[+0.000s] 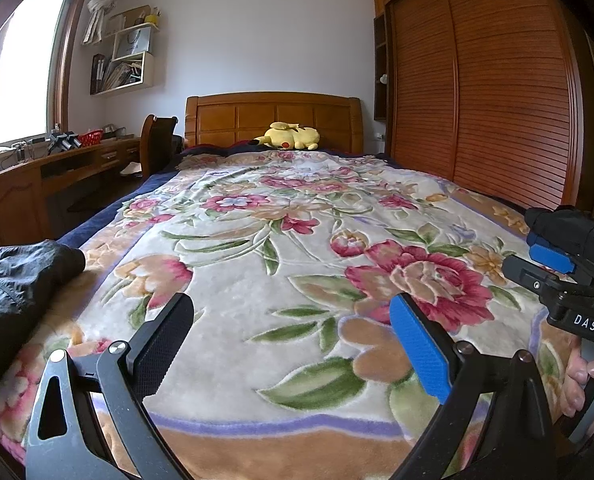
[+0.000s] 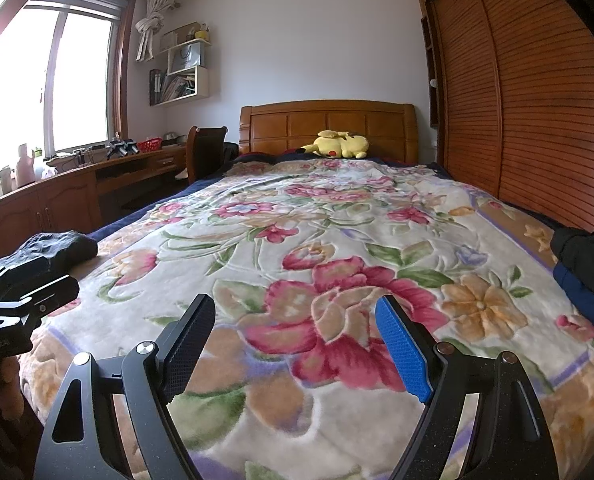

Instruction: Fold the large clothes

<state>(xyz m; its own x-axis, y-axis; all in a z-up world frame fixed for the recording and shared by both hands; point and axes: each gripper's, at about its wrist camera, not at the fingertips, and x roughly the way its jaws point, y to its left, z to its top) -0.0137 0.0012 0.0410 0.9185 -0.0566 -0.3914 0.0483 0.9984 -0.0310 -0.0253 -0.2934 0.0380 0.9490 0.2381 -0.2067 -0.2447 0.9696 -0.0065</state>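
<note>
A dark folded garment (image 1: 17, 280) lies at the bed's left edge; it also shows in the right wrist view (image 2: 63, 246). Another dark garment with blue fabric under it (image 2: 589, 272) lies at the bed's right edge; in the left wrist view (image 1: 565, 224) it sits behind the right gripper. My left gripper (image 1: 293, 340) is open and empty, low over the floral blanket (image 1: 277, 240). My right gripper (image 2: 297, 344) is open and empty over the blanket (image 2: 337, 240). The right gripper's body (image 1: 569, 280) shows at the right of the left wrist view, and the left gripper's body (image 2: 21, 296) at the left of the right wrist view.
A yellow plush toy (image 1: 293, 136) lies by the wooden headboard (image 1: 273, 120). A slatted wooden wardrobe (image 1: 477, 92) runs along the right. A desk (image 1: 57, 168) with clutter and a chair (image 1: 157, 144) stand at the left under the window.
</note>
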